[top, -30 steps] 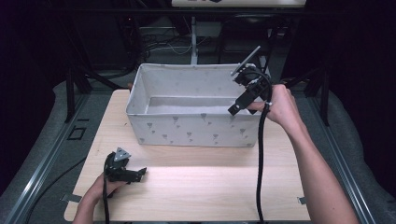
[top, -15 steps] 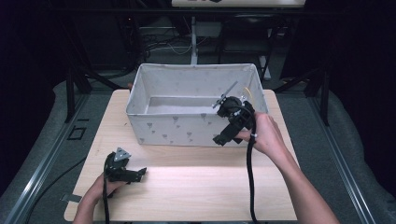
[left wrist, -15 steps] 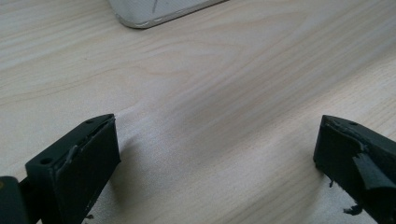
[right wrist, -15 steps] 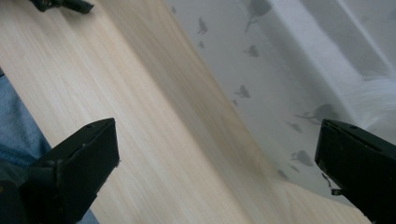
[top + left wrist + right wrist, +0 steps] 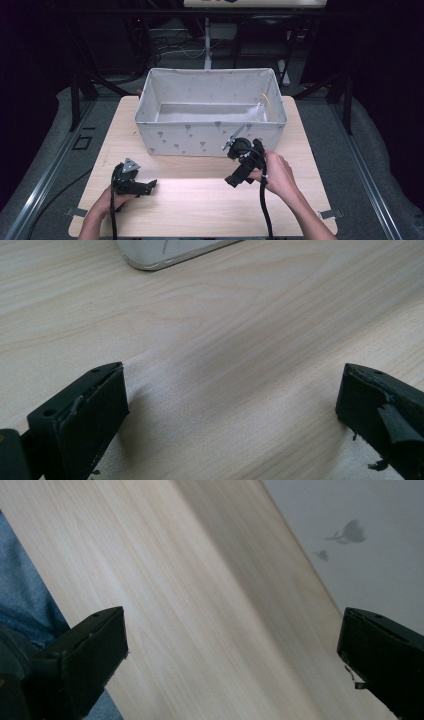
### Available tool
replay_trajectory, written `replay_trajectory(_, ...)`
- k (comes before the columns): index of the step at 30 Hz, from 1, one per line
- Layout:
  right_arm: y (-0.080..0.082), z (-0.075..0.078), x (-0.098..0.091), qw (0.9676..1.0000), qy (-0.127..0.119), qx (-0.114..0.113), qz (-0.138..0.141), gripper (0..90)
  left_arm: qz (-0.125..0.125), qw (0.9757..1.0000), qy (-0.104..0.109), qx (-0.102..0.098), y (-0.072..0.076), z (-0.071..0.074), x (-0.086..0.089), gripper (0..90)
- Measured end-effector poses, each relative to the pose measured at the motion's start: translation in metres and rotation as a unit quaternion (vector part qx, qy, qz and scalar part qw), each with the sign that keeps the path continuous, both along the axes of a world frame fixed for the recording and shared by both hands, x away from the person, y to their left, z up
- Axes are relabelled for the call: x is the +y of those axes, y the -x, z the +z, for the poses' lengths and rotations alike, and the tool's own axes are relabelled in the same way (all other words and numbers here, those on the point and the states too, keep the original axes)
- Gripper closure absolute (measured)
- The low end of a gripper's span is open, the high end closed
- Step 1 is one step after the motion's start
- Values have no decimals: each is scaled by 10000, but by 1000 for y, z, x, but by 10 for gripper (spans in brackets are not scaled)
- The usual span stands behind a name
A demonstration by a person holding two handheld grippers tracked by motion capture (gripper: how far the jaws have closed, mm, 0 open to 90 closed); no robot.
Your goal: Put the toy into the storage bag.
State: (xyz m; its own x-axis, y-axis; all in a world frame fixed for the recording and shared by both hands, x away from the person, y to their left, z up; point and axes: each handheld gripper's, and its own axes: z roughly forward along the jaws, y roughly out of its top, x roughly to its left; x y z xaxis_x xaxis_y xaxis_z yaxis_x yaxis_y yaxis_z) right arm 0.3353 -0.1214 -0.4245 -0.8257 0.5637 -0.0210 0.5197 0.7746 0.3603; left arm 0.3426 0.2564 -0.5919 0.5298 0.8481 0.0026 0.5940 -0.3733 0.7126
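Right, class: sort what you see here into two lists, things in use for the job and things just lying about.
In use:
left claw, open, on the table
right claw, open, held above the table
fabric bin

Lying about:
cables on the floor behind the table
tape marks on the floor

The table has a light wood top with pale stripes in the grain. It is the brightest spot here. Around the table the floor is grey and looks soft like carpet. A metal rail runs along the floor to the left of the table, and another rail runs to the right of it. Behind the table the room is very dark. Black frame legs stand back there, and a white post goes up in the middle. Some cables hang in the dark behind the table. A bright strip sits high above the far side of the table.
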Motion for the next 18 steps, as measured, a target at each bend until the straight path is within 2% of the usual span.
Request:
replay_trajectory(6,6,-28,-1,9997,149,175,29,0,-1,10000,-2,0,0,0,0,2)
replay_trajectory(12,11,-56,-7,9993,58,362,-77,0,-1,10000,-2,1,0,0,0,2)
replay_trajectory(14,13,-64,-9,9991,62,411,-104,0,-1,10000,-2,0,0,0,0,2)
replay_trajectory(15,13,-66,-10,9990,142,420,-93,0,0,10000,-1,0,0,0,0,2)
replay_trajectory(18,16,-78,-13,9988,100,460,-157,0,0,10000,-1,1,0,0,0,2)
